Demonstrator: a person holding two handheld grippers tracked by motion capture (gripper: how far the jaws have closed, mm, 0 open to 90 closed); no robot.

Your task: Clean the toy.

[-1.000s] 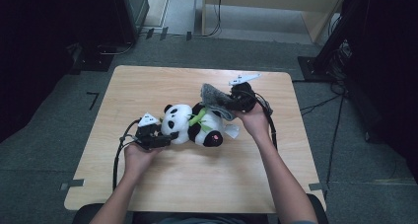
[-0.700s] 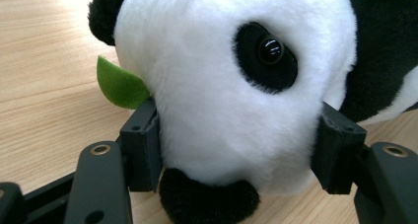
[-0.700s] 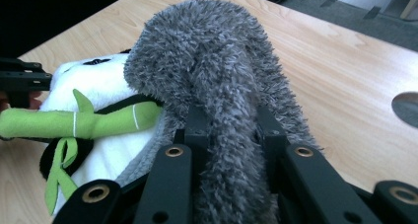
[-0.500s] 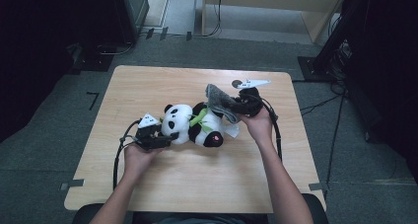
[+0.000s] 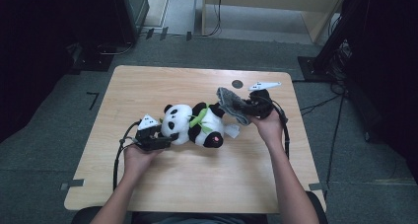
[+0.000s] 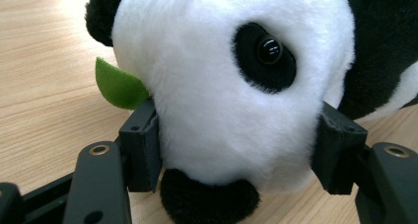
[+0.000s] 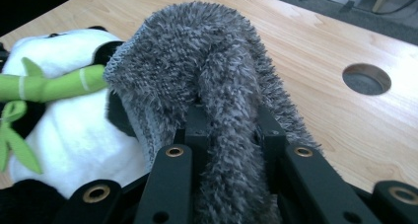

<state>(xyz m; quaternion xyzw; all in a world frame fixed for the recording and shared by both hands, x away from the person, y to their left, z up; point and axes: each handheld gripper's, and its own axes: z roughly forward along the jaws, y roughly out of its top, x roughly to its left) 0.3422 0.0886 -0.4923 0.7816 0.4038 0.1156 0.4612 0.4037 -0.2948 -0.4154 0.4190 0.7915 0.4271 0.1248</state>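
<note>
Panda plush (image 5: 194, 126) lying on its side on the wooden bench (image 5: 207, 184), its white head toward the left gripper (image 5: 165, 141) and its black-and-white body stretching away toward the right gripper (image 5: 241, 105). Left gripper, held in the person's left hand (image 5: 135, 157), has its two black jaws set on opposite sides of the panda's head; in the left gripper view the pads (image 6: 143, 145) press into the white fur on either flank, so the head is pinched between them, with one black ear just beyond the left jaw and a dark chin patch lying between the jaw bases. Green felt leaf (image 6: 118, 86) projects just above the left pad. Black eye patch with its glossy eye sits ahead of the jaws, nearer the right one. Right gripper, held in the person's right hand (image 5: 268, 128), is clamped on a grey fluffy cloth (image 5: 231, 105); in the right gripper view the jaws stand close together with a fold of the cloth (image 7: 217, 86) squeezed between them and the rest rising ahead of them and drooping over. Cloth's far edge touches the panda's body, beside the green bamboo stalk (image 7: 54, 86) lying across the plush, to the left of the jaws. Round hole (image 7: 366, 79) in the bench lies ahead and to the right of the right gripper, apart from the cloth
</note>
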